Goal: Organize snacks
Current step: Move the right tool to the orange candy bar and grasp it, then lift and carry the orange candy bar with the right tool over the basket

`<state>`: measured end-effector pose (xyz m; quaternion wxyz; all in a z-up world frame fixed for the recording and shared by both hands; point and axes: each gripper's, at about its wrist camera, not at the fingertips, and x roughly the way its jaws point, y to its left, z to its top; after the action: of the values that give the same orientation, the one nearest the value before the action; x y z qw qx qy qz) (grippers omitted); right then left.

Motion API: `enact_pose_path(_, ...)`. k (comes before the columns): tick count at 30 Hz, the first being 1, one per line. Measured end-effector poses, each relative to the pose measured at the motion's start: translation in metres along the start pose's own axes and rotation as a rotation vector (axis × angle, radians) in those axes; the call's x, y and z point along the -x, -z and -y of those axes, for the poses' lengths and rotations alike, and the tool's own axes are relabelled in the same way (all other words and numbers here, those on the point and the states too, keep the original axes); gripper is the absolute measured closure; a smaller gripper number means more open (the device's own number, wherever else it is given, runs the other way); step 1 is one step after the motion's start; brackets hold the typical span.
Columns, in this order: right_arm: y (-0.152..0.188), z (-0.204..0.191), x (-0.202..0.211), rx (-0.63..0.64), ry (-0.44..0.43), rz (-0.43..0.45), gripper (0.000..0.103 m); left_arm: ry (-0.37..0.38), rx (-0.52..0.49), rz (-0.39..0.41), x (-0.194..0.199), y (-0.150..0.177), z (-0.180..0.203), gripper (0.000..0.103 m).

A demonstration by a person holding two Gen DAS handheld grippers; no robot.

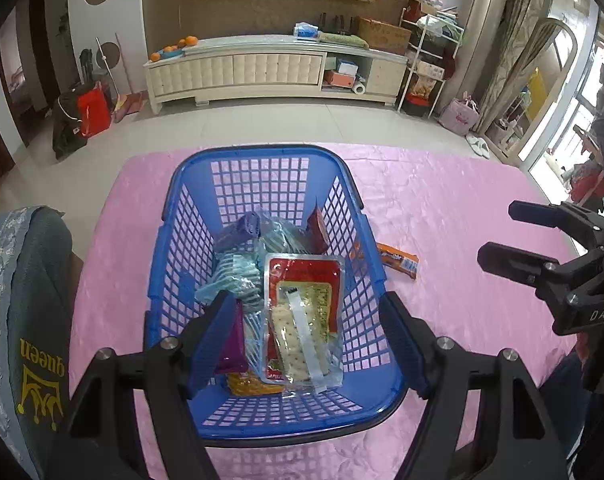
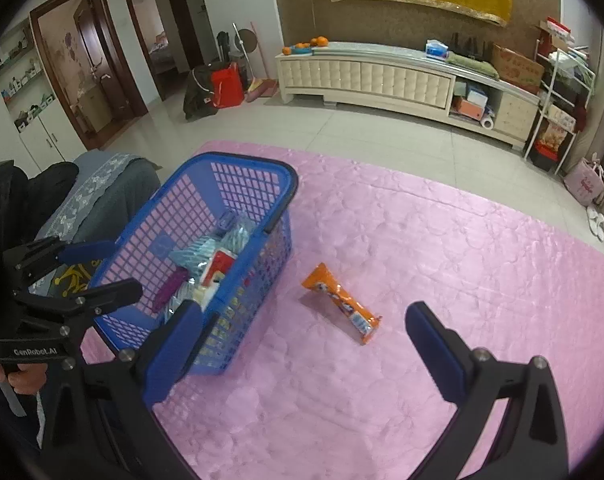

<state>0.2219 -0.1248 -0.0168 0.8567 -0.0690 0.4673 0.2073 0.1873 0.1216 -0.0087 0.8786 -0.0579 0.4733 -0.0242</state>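
A blue mesh basket (image 1: 262, 154) stands on the pink table cover (image 1: 442, 208) and holds several snack packets, among them a red and clear cracker pack (image 1: 302, 316) and a purple packet (image 1: 232, 344). My left gripper (image 1: 308, 340) is open above the basket's near end, empty. An orange snack bar (image 2: 342, 304) lies on the cover just right of the basket (image 2: 258, 172); it also shows in the left wrist view (image 1: 398, 260). My right gripper (image 2: 306, 344) is open and empty, just in front of the bar. It also shows in the left wrist view (image 1: 498, 236).
A grey padded chair back (image 1: 34, 288) with a yellow "queen" print stands at the table's left side. A long cream cabinet (image 2: 382, 76) runs along the far wall. The pink cover (image 2: 462, 260) stretches to the right of the bar.
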Motion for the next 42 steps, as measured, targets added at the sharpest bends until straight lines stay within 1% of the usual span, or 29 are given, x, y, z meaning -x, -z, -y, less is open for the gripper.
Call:
enact_pose_path(2,0.003,0.003,-0.001,0.008,0.003,0.005,0.000,-0.004,-0.002,-0.015,-0.005,0.001,0.001,0.031)
enact_pose_path(5,0.007,0.006,-0.007,0.022,-0.002,-0.010,0.000,-0.025,-0.004,-0.061,-0.017,0.003,0.004,0.031)
enact_pose_path(9,0.013,0.010,-0.022,0.034,-0.034,-0.029,0.000,-0.044,0.017,-0.107,-0.032,0.006,0.002,0.031)
enact_pose_path(12,0.018,0.013,-0.037,0.052,-0.050,-0.057,0.000,-0.061,0.033,-0.128,-0.041,0.006,-0.004,0.031)
enact_pose_path(15,0.020,0.015,-0.053,0.082,-0.047,-0.078,0.000,-0.069,0.063,-0.148,-0.049,0.003,-0.012,0.031)
enact_pose_path(17,0.021,0.018,-0.065,0.094,-0.061,-0.085,0.000,-0.056,0.078,-0.159,-0.054,0.001,-0.015,0.031)
enact_pose_path(20,0.022,0.021,-0.080,0.107,-0.081,-0.085,0.001,-0.075,0.092,-0.169,-0.062,-0.001,-0.021,0.031)
enact_pose_path(21,0.022,0.021,-0.085,0.118,-0.089,-0.091,0.001,-0.075,0.102,-0.178,-0.067,0.000,-0.024,0.031)
enact_pose_path(23,0.023,0.020,-0.095,0.152,-0.079,-0.098,0.006,-0.078,0.115,-0.183,-0.071,0.001,-0.026,0.031)
enact_pose_path(26,0.021,0.022,-0.112,0.197,-0.064,-0.116,0.007,-0.086,0.128,-0.187,-0.075,0.003,-0.030,0.031)
enact_pose_path(28,0.020,0.026,-0.122,0.205,-0.064,-0.130,0.010,-0.078,0.129,-0.190,-0.075,0.003,-0.030,0.031)
enact_pose_path(29,0.020,0.030,-0.128,0.205,-0.069,-0.138,0.012,-0.079,0.129,-0.193,-0.076,0.003,-0.029,0.031)
enact_pose_path(32,0.021,0.037,-0.144,0.213,-0.076,-0.165,0.024,-0.081,0.123,-0.192,-0.080,0.000,-0.029,0.031)
enact_pose_path(34,0.023,0.040,-0.151,0.218,-0.078,-0.175,0.025,-0.077,0.119,-0.193,-0.082,-0.002,-0.029,0.031)
enact_pose_path(35,0.024,0.043,-0.154,0.214,-0.075,-0.176,0.030,-0.077,0.118,-0.196,-0.084,-0.003,-0.028,0.031)
enact_pose_path(36,0.025,0.044,-0.155,0.211,-0.076,-0.181,0.045,-0.082,0.116,-0.201,-0.087,-0.003,-0.028,0.031)
enact_pose_path(37,0.025,0.044,-0.156,0.211,-0.070,-0.179,0.057,-0.084,0.113,-0.204,-0.087,-0.003,-0.028,0.031)
enact_pose_path(38,0.027,0.044,-0.155,0.216,-0.062,-0.174,0.073,-0.088,0.111,-0.204,-0.089,-0.003,-0.027,0.031)
enact_pose_path(39,0.028,0.044,-0.154,0.226,-0.054,-0.167,0.082,-0.085,0.111,-0.200,-0.088,-0.002,-0.027,0.031)
enact_pose_path(42,0.036,0.039,-0.146,0.225,-0.079,-0.165,0.085,-0.077,0.113,-0.193,-0.085,0.000,-0.026,0.031)
